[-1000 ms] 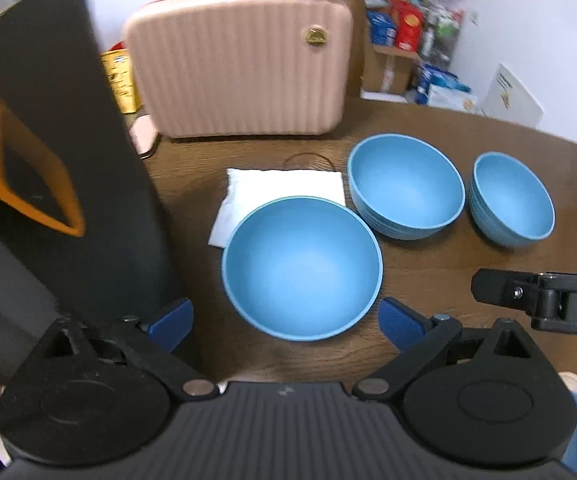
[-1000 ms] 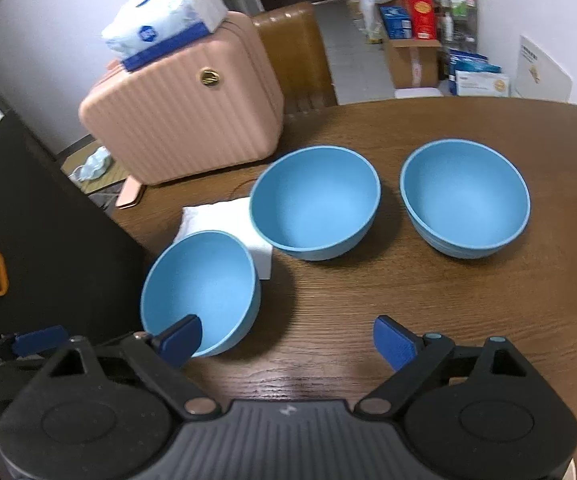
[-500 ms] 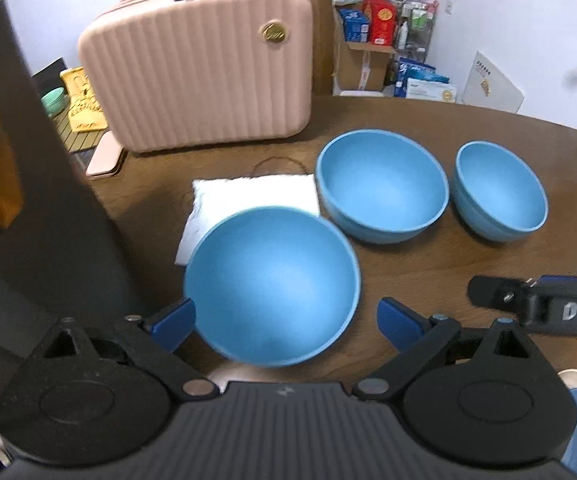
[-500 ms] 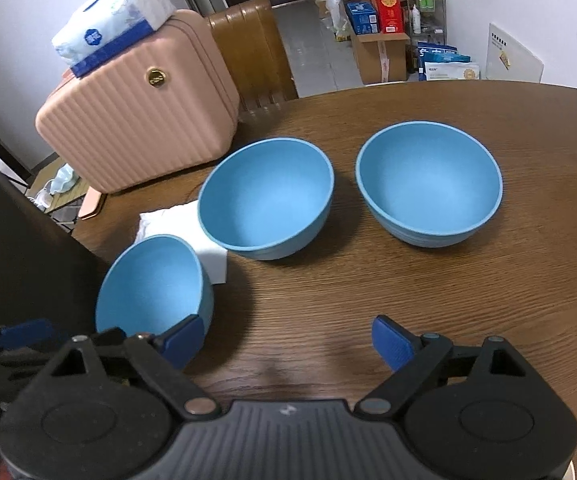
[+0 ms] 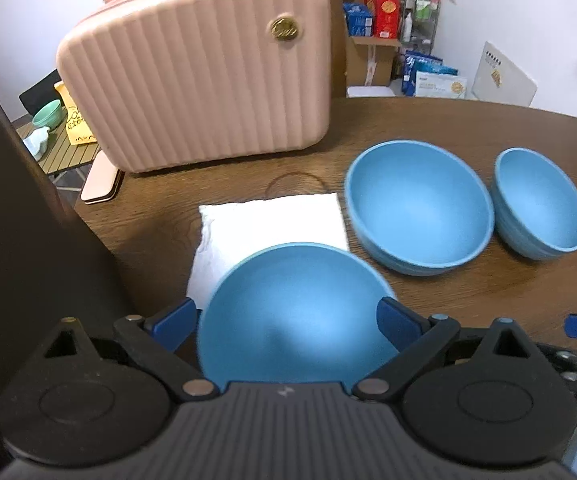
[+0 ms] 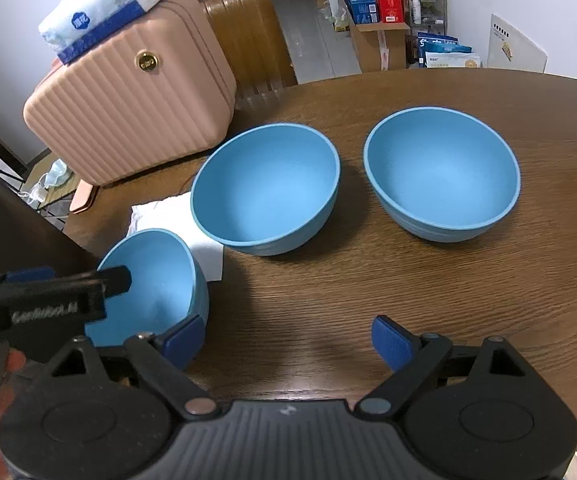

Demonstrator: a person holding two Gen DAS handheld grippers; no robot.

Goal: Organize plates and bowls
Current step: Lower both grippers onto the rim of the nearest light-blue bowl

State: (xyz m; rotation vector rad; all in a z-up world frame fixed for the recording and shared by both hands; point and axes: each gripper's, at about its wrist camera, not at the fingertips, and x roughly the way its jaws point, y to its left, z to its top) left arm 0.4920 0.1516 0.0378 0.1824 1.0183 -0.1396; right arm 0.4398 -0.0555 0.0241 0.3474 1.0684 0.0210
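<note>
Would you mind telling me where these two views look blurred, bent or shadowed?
Left wrist view: the nearest blue bowl between the left gripper fingers is soft with blur, and the pink case bulges from fisheye distortion. Right wrist view: sharper; the middle bowl and right bowl cast dark shadows on the wooden table, whose far edge curves.

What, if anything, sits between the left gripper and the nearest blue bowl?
Nothing visible. The left gripper already straddles the nearest bowl, its jaws open on either side of the bowl. The white napkin lies beyond it, not in the way.
</note>
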